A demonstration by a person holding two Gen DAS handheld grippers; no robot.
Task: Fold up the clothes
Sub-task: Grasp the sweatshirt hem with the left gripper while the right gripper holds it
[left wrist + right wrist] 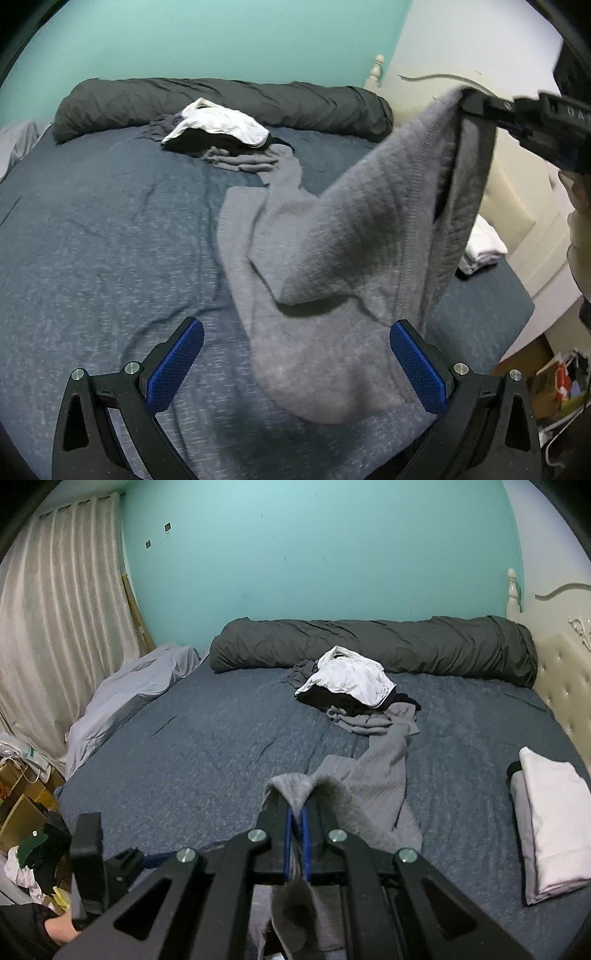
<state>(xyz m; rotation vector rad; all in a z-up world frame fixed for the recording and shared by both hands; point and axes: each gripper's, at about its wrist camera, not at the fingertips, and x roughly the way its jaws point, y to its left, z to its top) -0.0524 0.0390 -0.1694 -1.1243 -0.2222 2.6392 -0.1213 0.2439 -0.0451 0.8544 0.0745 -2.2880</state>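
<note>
Grey garment (332, 236): a fleecy grey piece, lifted by one edge; the rest trails down onto the bed ahead of the left tongs, one long part running away toward the far pile.
Right tongs (295, 814): pressed together on a fold of the grey garment's edge, cloth bunched over both tips and hanging beneath them; in the left view they (476, 105) sit high and to the right, raised above the bed.
Left tongs (295, 369): spread wide, blue pads (177, 369) apart, nothing between them; the low bulge of the garment lies just ahead, between the two fingers and nearer the right one.
Bed (92, 240): dark blue sheet, creased, carrying everything.
Unfolded pile (351, 686): far ahead of both tongs; a white piece on top of black and grey cloth, touching the garment's trailing end.
Rolled duvet (369, 642): dark grey, along the wall beyond the pile.
Folded stack (554, 819): right of the right tongs, white piece on grey; the left view shows only a corner (484, 247) behind the lifted cloth.
Right view only: curtain (55, 627) at far left, pale sheet (122, 694) at the bed's left edge.
Left view only: cardboard box (554, 384) of mixed items on the floor, right of the tongs.
Hand pose: a hand (580, 221) shows at the right rim; grip details cannot be made out.
</note>
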